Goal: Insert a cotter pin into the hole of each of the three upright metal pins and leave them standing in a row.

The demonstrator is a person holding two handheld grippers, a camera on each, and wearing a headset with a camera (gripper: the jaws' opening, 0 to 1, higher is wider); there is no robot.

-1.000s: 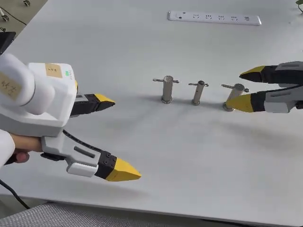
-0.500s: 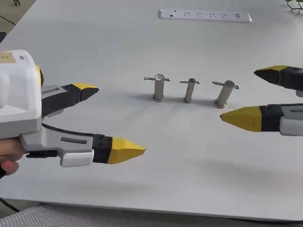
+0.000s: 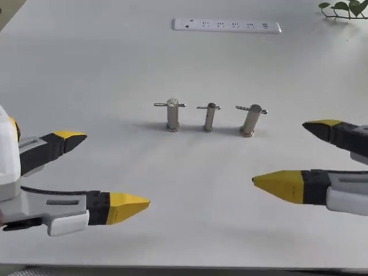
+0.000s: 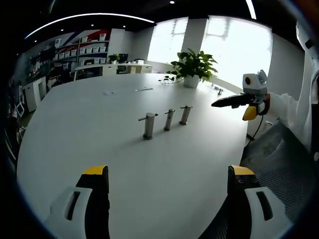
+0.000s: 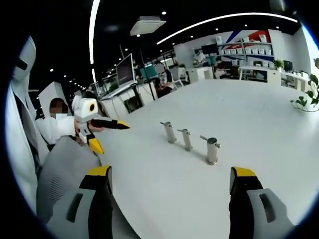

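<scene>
Metal pins (image 3: 209, 118) in a row, seemingly cotter-pinned, left gripper (image 3: 117, 169) and right gripper (image 3: 278, 152) jaws wide, empty

The metal pins (image 3: 209, 117) are silver; the table (image 3: 86, 75) is plain white.

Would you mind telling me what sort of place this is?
Probably an open-plan office or lab: a large white table with a power strip, a potted plant by bright windows, and shelves of boxes.
</scene>
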